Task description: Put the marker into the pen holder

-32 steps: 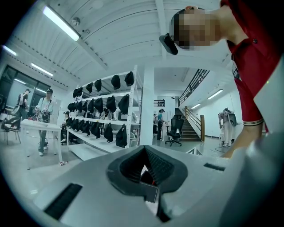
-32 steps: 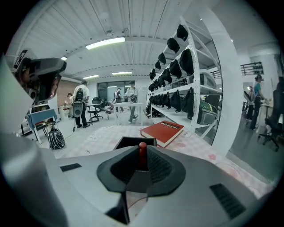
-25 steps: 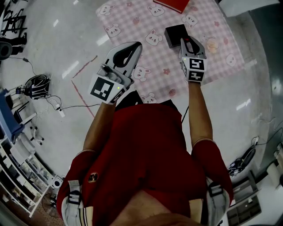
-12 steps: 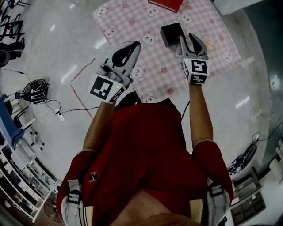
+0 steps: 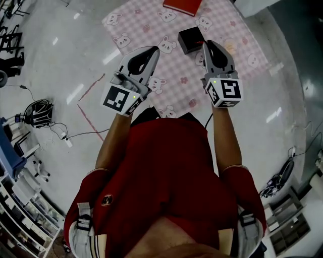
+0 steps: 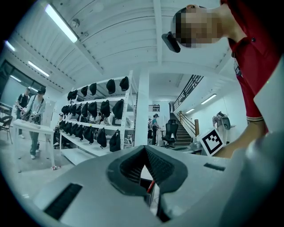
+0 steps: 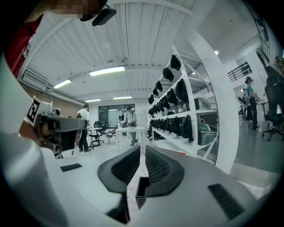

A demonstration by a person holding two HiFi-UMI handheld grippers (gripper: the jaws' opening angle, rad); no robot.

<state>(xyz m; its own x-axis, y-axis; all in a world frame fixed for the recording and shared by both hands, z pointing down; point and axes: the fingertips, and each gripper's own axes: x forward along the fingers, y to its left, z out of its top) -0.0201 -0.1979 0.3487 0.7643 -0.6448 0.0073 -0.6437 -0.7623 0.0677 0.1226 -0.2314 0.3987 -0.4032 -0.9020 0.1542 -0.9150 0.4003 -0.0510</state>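
The black pen holder stands on the pink checked cloth in the head view. No marker shows in any view. My right gripper is held up just right of the holder, pointing away from me. Its jaws are closing, a thin slit is left between the pads, and nothing is between them. My left gripper hangs over the cloth's left part. Its pads meet at the tip with nothing held.
A red book lies at the cloth's far edge. Cables and shelving sit on the floor to the left. Both gripper views look out level across a hall with white shelves of dark bags, a desk and people standing.
My right gripper has risen from beside the pen holder and come closer to the head camera; its jaws spread, then narrowed. The left gripper has barely moved.
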